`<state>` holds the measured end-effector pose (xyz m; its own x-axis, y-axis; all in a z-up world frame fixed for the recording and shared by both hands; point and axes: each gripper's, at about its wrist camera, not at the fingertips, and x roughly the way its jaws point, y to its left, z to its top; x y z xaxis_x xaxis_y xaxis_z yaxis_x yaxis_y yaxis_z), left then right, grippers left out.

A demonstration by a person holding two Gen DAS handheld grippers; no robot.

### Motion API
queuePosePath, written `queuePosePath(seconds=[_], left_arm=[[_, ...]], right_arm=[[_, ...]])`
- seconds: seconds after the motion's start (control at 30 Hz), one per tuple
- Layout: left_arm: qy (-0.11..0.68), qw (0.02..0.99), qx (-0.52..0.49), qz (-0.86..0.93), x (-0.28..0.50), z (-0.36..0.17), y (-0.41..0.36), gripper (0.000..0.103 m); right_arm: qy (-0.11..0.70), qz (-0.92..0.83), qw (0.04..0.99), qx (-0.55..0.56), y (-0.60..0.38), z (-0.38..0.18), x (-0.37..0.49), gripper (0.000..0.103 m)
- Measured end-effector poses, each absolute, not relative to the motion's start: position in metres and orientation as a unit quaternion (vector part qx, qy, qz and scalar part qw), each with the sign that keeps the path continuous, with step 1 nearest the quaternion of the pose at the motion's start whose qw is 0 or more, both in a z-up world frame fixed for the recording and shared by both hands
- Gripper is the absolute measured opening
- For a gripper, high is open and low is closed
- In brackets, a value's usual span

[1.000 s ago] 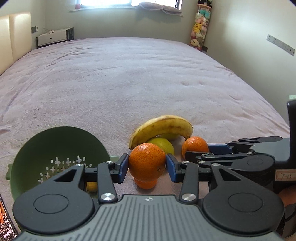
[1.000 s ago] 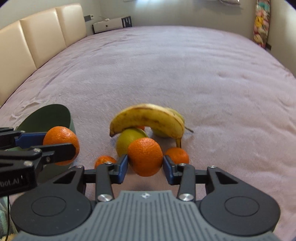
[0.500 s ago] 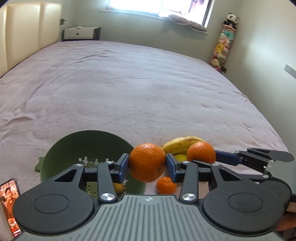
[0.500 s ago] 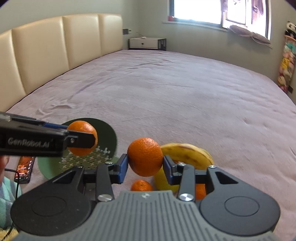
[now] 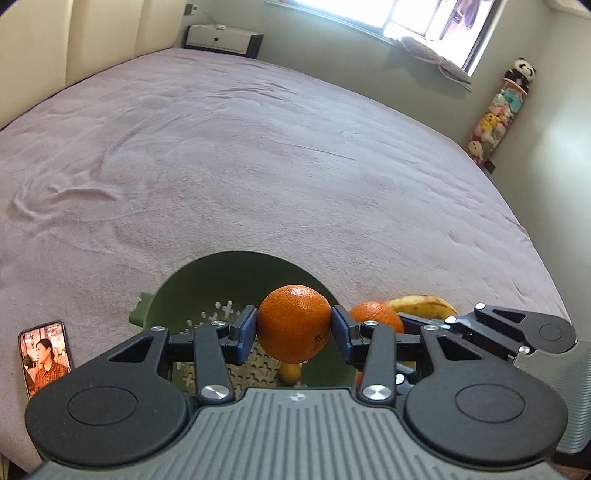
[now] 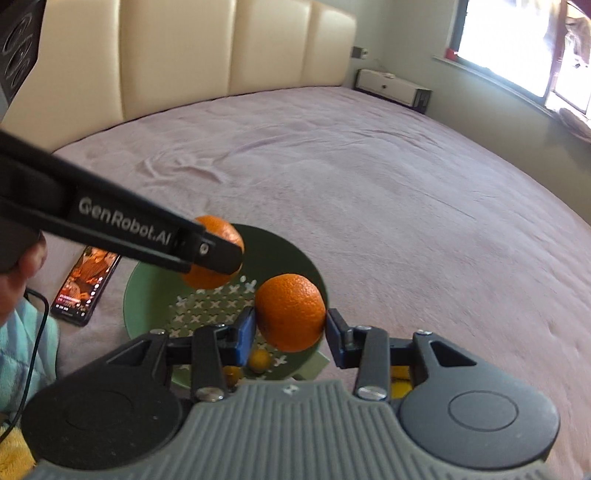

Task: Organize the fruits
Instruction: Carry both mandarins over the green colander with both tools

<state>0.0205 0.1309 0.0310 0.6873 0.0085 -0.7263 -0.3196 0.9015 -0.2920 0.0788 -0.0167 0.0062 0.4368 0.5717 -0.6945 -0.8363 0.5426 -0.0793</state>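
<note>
**Two oranges held over the green colander**

As the left wrist view shows, the left gripper (image 5: 294, 328) clamps a round, dimpled orange (image 5: 293, 323) above the green colander (image 5: 236, 275), angled downward.

In the right wrist view, the right gripper (image 6: 290, 330) pinches a second orange (image 6: 290, 312) over the colander's rim, also tilted down.

Daylight from the overexposed window (image 5: 436, 22) lights the bed (image 5: 258, 166) softly; fisheye bends the edges, and the right view looks slightly motion-blurred.
</note>
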Motion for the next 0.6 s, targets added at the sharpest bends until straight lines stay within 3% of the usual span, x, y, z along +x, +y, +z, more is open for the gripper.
queuePosePath(seconds=[0.3, 0.6], left_arm=[[0.437, 0.855, -0.257, 0.112, 0.031, -0.006, 0.154, 0.049], [0.489, 0.831, -0.224, 0.143, 0.041, -0.033, 0.154, 0.049]], right_arm=[[0.35, 0.468, 0.771, -0.253, 0.017, -0.019, 0.093, 0.038], [0.351, 0.479, 0.734, -0.329, 0.043, -0.047, 0.109, 0.038]])
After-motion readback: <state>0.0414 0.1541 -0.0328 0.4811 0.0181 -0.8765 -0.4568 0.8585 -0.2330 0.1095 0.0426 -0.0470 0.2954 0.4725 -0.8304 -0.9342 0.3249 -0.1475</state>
